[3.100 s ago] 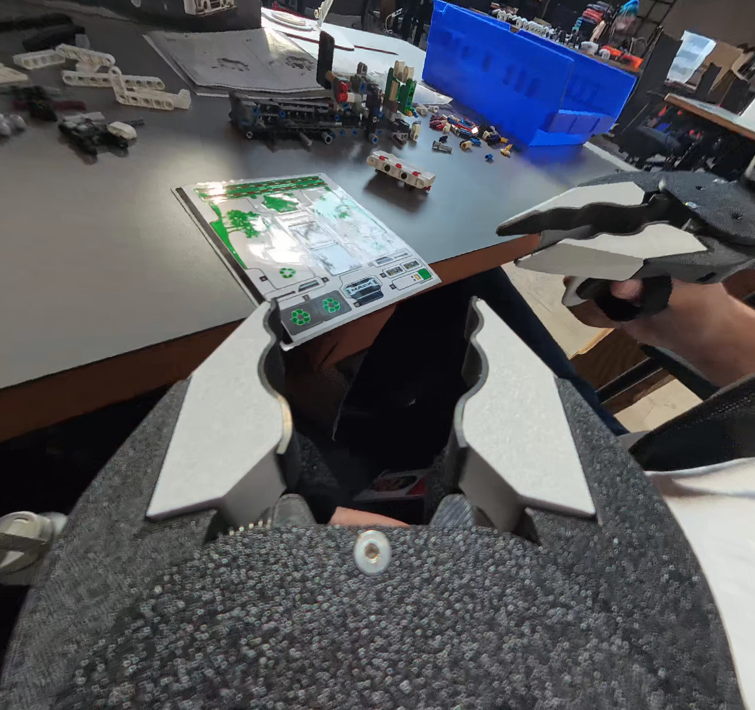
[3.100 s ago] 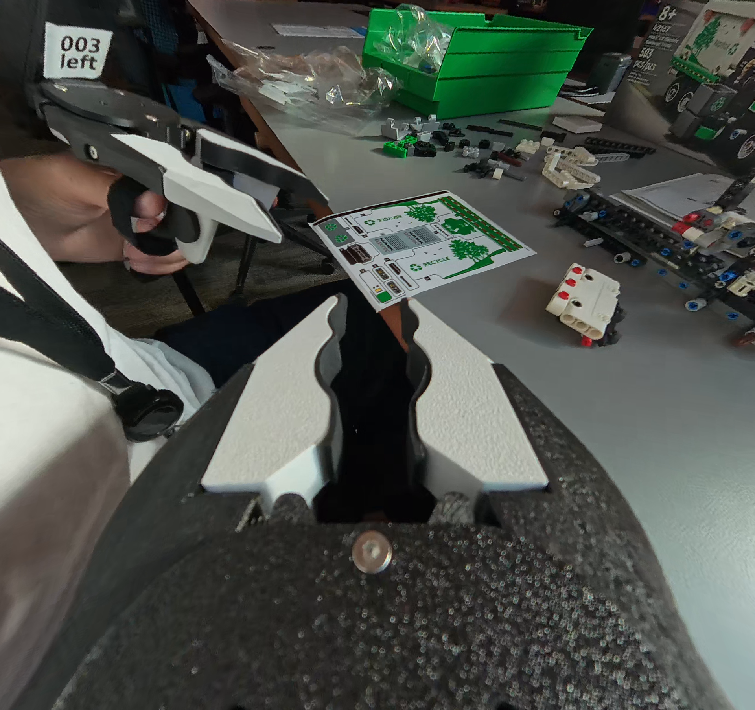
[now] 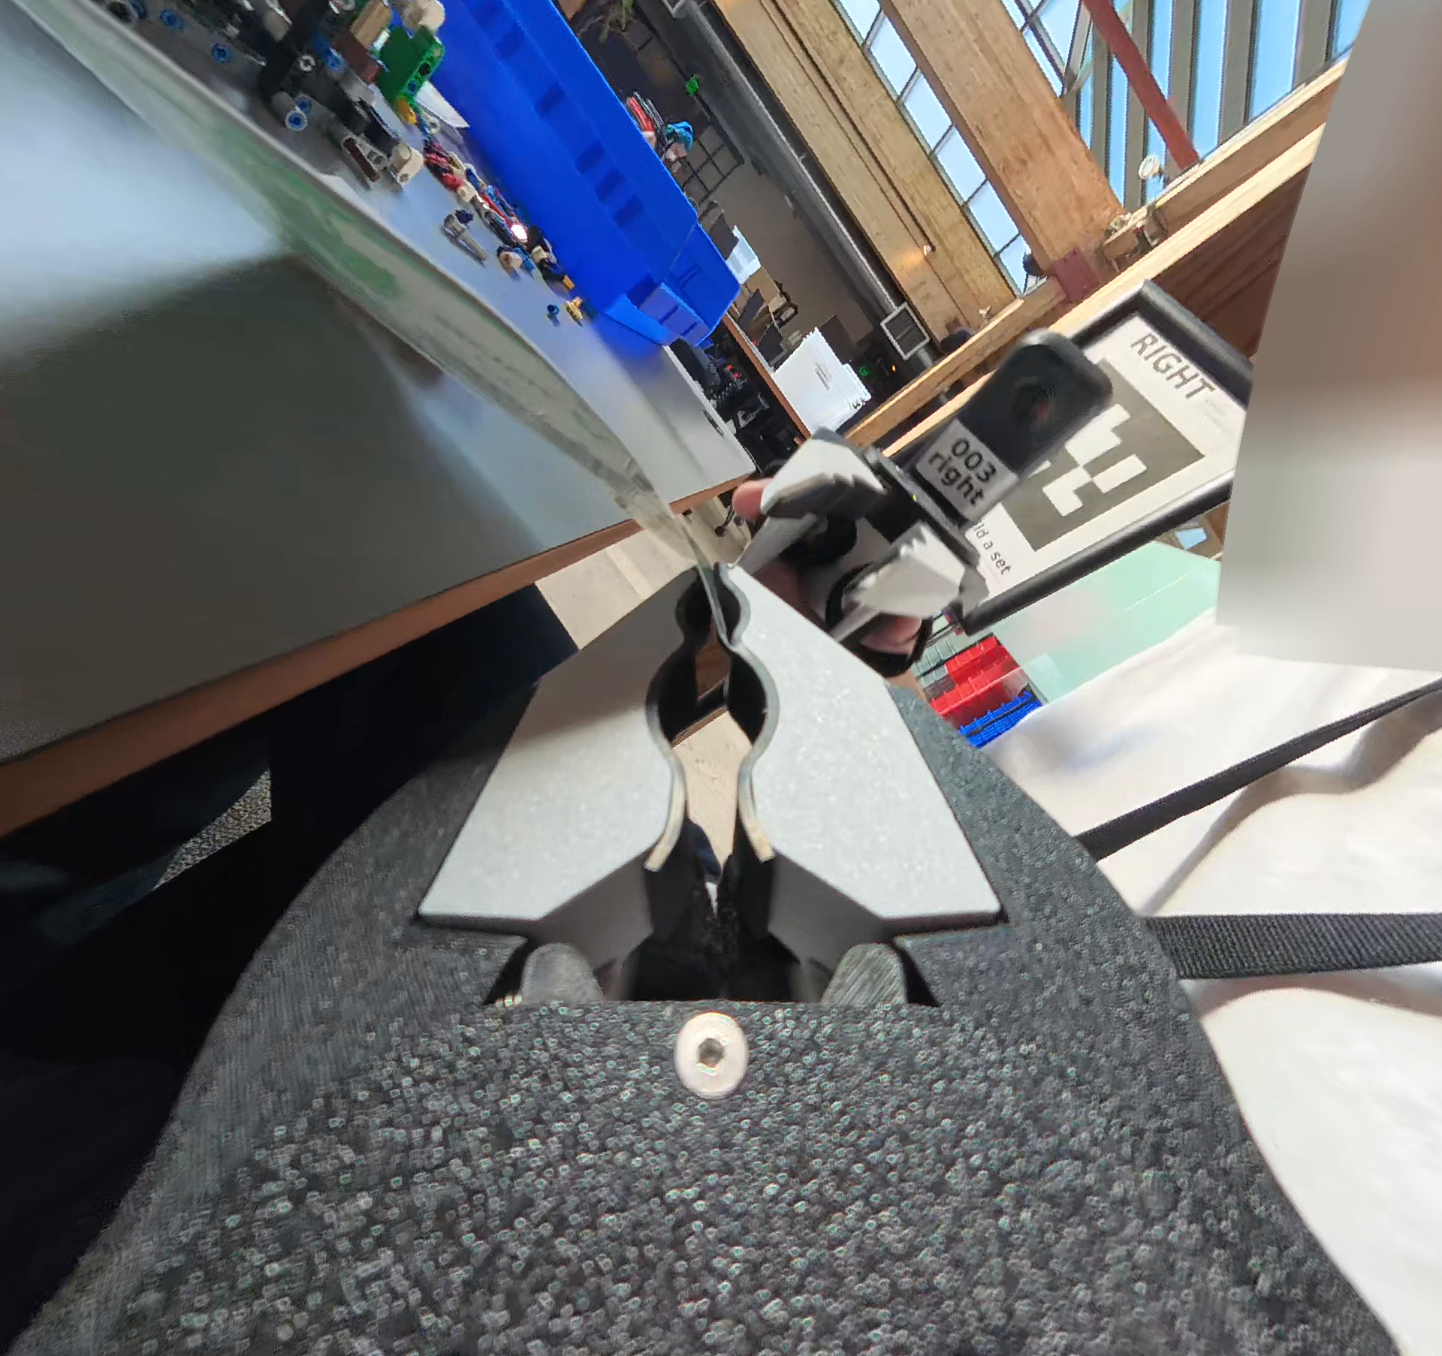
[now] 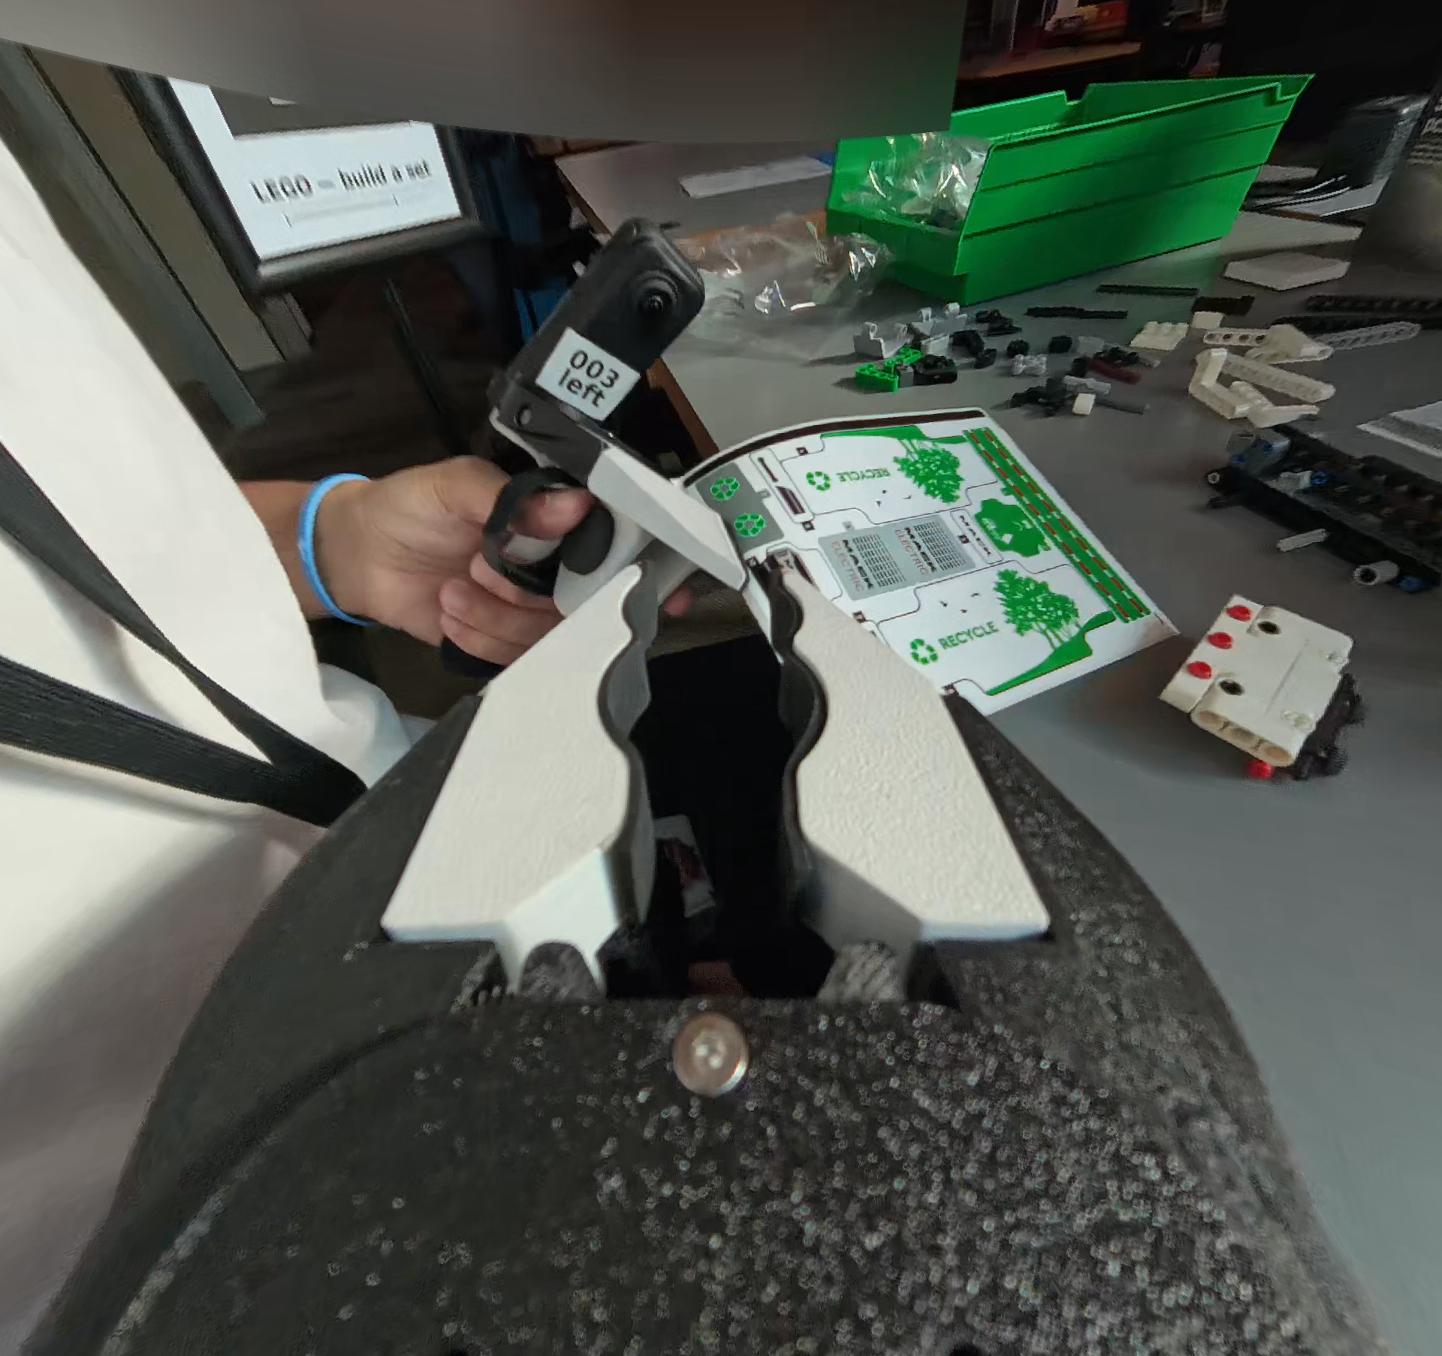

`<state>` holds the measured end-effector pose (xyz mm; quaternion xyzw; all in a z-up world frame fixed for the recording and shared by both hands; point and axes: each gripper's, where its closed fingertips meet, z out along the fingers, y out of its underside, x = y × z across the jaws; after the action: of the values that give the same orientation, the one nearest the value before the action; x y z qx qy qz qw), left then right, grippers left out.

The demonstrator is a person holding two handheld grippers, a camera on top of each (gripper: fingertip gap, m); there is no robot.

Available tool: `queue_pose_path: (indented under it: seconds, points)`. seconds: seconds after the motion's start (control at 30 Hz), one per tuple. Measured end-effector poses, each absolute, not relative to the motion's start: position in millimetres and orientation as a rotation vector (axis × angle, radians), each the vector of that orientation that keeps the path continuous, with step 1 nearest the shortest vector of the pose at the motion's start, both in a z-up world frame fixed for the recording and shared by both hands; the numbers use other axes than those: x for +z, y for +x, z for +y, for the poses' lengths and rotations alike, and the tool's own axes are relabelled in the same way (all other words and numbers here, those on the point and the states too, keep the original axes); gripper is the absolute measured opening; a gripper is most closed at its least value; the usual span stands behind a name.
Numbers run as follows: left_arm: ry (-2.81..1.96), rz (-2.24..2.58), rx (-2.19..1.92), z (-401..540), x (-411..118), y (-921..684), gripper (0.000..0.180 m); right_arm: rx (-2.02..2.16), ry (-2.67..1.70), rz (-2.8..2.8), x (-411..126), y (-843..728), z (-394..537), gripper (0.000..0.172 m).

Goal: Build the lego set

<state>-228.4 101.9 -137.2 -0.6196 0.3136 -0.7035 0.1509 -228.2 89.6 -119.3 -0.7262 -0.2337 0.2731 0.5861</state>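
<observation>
A glossy white sticker sheet [image 4: 936, 546], printed with green trees, curls off the grey table [image 4: 1170, 889]; left gripper [image 4: 737, 577] pinches its seven-o'clock edge. Right gripper [image 4: 714, 585] gapes, holding nothing.

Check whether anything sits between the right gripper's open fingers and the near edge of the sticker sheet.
Nothing loose lies between. The right gripper stands open right at the edge of the sticker sheet, one fingertip on it. The left gripper is shut on the same edge, just beside, crowding that spot.
</observation>
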Motion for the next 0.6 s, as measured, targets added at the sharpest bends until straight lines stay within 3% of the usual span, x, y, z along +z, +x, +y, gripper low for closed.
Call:
queue_pose_path:
  seconds: [0.03,0.6]
  points:
    - [-1.756,0.954,-2.008,98,-137,-229,0.000,0.735,-1.679,-0.477,-111,-222,91,0.026]
    - [-1.394,1.336,-2.018,67,-112,-236,0.000,1.311,-1.601,-0.415,-111,-247,76,0.018]
